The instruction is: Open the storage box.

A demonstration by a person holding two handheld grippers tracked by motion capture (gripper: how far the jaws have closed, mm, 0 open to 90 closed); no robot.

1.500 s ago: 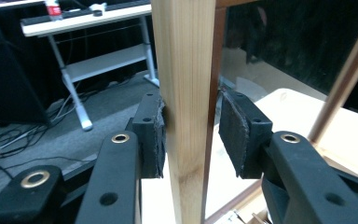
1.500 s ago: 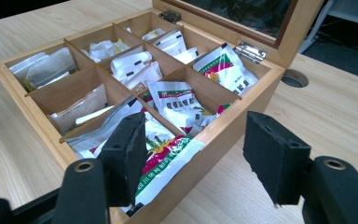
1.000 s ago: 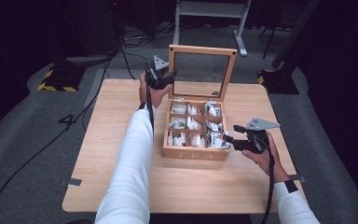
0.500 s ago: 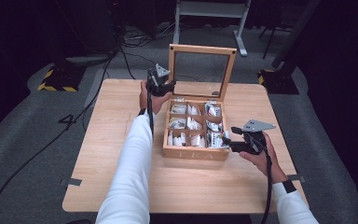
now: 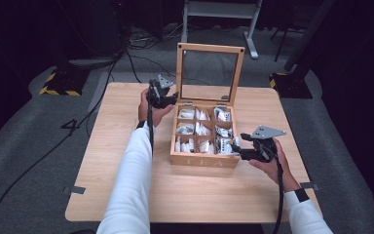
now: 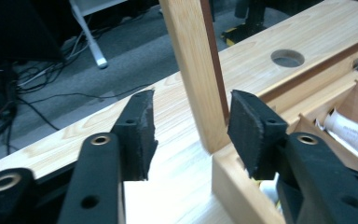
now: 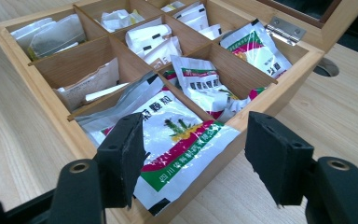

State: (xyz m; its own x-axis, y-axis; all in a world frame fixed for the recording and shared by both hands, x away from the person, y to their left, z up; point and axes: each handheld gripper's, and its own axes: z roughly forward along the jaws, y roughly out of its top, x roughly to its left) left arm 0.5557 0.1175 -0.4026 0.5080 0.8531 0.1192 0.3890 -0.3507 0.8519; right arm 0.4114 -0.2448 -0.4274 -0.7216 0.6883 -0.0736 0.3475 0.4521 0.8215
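Centre frame on the table (image 5: 126,195): wooden tea box (image 5: 204,160), lid (image 6: 193,70) upright. Left gripper (image 6: 191,130) just opening, pads astride the lid's frame edge, untouching. Right gripper (image 7: 196,154) apart over a packet (image 7: 177,135) at the box's lower right

**Pale wood, black tongs, bright sachets**

The tea box (image 5: 204,158) is light honey-coloured wood, and its lid frame (image 6: 193,70) shows a reddish-brown inner edge between the left tongs (image 6: 191,133). Both pairs of tongs are matt black with brass-coloured rivets. Just ahead of the right tongs (image 7: 193,156) lies a white sachet (image 7: 177,140) banded in red and green, with a green plant motif and black print. Beyond it, 2 more sachets (image 7: 256,46) repeat that pattern. The tabletop (image 5: 126,195) is pale blond wood grain.
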